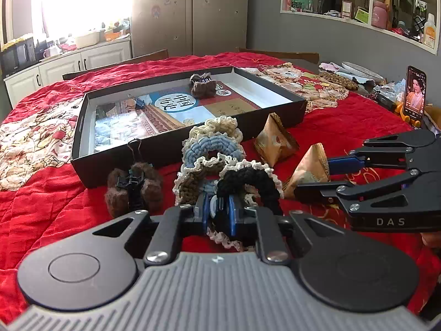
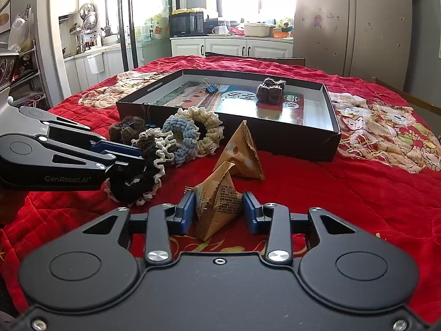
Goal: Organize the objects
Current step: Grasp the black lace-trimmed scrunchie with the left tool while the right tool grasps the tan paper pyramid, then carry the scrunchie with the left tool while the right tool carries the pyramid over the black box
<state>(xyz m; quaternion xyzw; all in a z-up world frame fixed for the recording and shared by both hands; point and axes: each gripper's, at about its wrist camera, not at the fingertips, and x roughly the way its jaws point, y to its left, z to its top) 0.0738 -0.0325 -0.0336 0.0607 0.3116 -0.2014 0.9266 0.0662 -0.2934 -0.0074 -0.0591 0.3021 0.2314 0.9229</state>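
My left gripper [image 1: 219, 212] is shut on a black crocheted scrunchie with a cream edge [image 1: 249, 178], which also shows in the right wrist view [image 2: 137, 178]. My right gripper [image 2: 219, 211] has its jaws around a tan triangular packet [image 2: 217, 198] on the red cloth; its fingers touch the packet's sides. A second tan packet [image 2: 242, 151] stands behind it. Blue [image 1: 212, 144], cream [image 1: 217, 125] and brown [image 1: 195, 178] scrunchies lie piled in front of the black box [image 1: 82, 127]. A brown furry clip [image 1: 133, 187] lies at the left.
The box [image 2: 329, 104] holds a book, a blue binder clip [image 2: 210, 87] and a brown furry clip [image 2: 271, 91]. A phone [image 1: 414, 93] stands at the right. A patterned cloth [image 2: 386, 132] lies right of the box.
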